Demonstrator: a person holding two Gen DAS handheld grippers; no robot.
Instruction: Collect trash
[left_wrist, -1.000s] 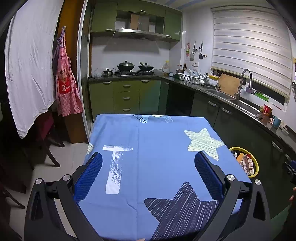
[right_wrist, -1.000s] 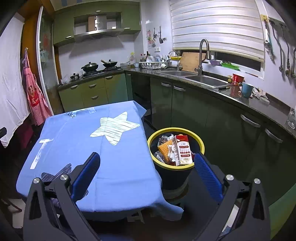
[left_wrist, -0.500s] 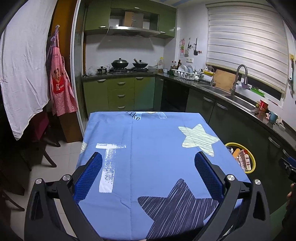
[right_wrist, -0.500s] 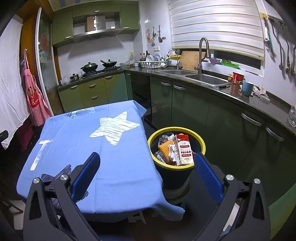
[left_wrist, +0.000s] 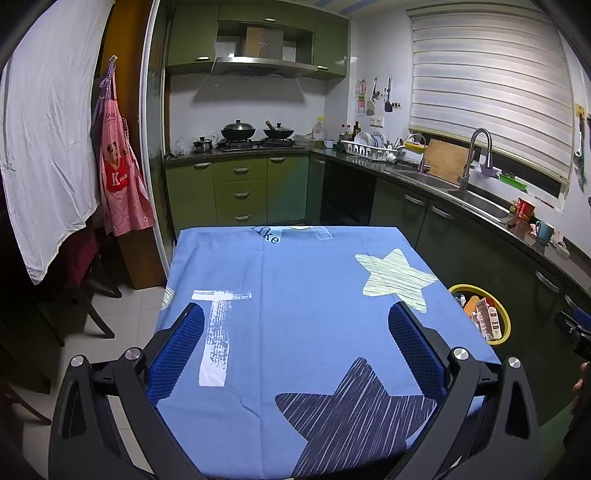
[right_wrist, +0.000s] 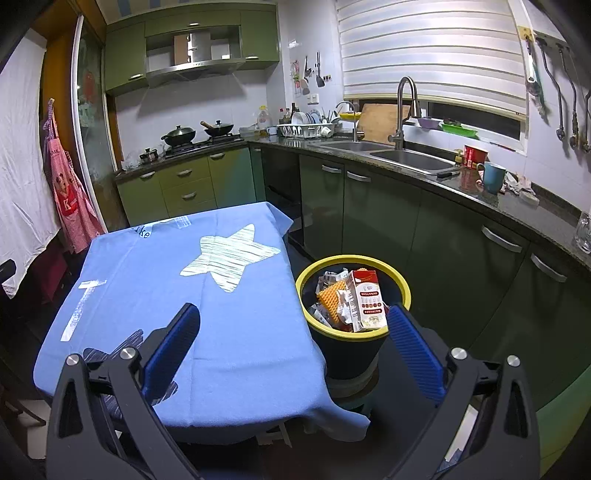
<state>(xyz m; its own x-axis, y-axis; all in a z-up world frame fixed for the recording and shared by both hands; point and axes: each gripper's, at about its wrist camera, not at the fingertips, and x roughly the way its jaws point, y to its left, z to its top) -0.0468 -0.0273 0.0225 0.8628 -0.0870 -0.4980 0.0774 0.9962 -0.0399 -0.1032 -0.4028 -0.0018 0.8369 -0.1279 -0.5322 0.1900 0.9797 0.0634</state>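
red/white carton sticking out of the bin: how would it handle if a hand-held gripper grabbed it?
The carton looks like thin paperboard, so probably light and easy to crush if empty. It leans loosely on crumpled wrappers in the bin, so a push would likely tip it. Its flat printed faces may be somewhat slick.

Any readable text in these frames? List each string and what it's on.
"ike": blue tablecloth, far edge; its first letter is cut off by a fold.
"K": red bib of the checked apron.
Carton in the yellow-rimmed bin: print too small to read.
Red tin by the sink: unreadable.
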